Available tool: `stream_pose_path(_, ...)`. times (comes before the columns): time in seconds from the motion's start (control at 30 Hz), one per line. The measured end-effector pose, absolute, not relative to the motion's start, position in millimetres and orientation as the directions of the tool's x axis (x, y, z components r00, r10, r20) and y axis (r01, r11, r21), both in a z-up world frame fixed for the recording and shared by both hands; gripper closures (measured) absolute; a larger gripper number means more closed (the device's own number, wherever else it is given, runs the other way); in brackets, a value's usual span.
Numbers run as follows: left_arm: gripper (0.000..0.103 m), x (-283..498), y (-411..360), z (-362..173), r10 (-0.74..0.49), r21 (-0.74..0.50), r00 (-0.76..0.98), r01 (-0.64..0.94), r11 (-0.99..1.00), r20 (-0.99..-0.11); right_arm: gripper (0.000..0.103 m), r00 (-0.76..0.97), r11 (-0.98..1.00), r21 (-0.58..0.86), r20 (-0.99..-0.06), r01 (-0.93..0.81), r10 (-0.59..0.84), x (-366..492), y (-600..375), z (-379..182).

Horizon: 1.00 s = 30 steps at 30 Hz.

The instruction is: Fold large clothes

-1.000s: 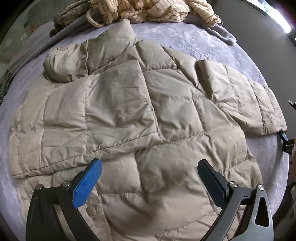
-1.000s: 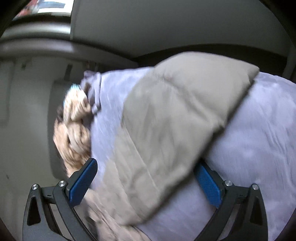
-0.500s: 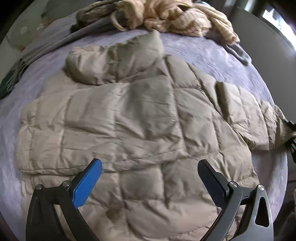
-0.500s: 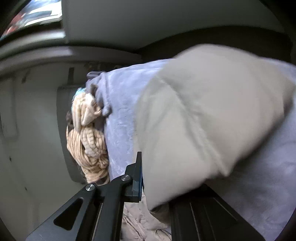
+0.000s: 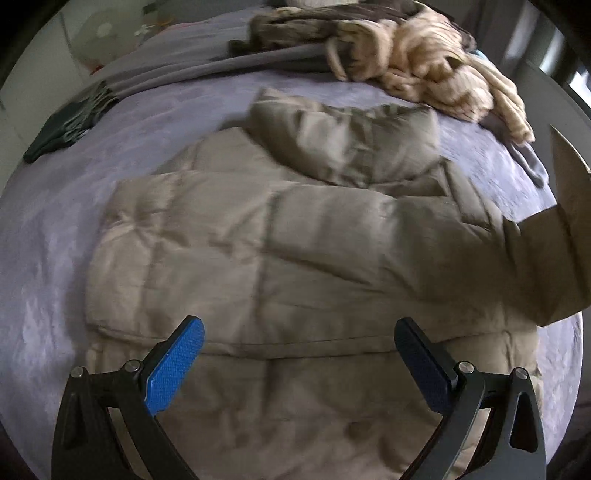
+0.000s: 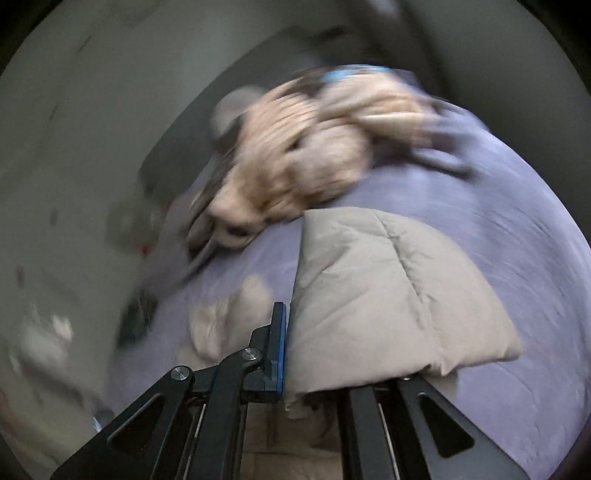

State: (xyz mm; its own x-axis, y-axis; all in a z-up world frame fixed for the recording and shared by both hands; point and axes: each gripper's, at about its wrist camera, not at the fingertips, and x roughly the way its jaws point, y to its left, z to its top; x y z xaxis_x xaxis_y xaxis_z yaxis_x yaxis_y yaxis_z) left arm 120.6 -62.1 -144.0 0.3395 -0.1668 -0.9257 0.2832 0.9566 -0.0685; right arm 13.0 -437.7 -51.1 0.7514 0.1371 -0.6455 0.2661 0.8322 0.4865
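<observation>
A beige quilted puffer jacket [image 5: 280, 258] lies spread on a lilac bedspread [image 5: 66, 229], hood toward the far side. My left gripper [image 5: 299, 358] hovers open above the jacket's lower body, nothing between its blue pads. The jacket's right sleeve [image 5: 546, 254] is lifted off the bed at the right edge. In the right wrist view my right gripper [image 6: 286, 354] is shut on that sleeve's cuff end [image 6: 388, 306], which drapes over the right finger and hides it. The view is blurred by motion.
A heap of cream striped knitwear [image 5: 424, 70] and grey-brown clothes [image 5: 295, 29] sits at the bed's far end; the knitwear [image 6: 303, 158] also shows in the right wrist view. A dark green fringed cloth [image 5: 70, 125] lies at the left edge. Grey walls surround the bed.
My right gripper closed on the sleeve end, then lifted it and rolled, swinging the view across the bed. The left gripper moved over the jacket, staying open; the sleeve now rises at the right.
</observation>
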Motion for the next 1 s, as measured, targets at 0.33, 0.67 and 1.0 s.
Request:
stream_pose_path(0.33,0.000,135,7,-153,-0.109,-0.049,0.364,0.170,0.984,-0.925,0.096,0.542,0.947,0.318,-0.803,0.041,0.246,67,-271,-137)
stream_pose_path(0.67,0.000,150,10,-168,-0.136,-0.083,0.347,0.163,0.983,-0.928,0.091,0.400,0.928,0.341,-0.880,0.153,0.257,69,-273,-204)
stream_pose_path(1.0,0.000,174,15,-160,-0.182,-0.132,0.373,0.157,0.979,-0.910,0.030,0.566,0.724,0.574,-0.765,0.382,0.308,15,-362,-161)
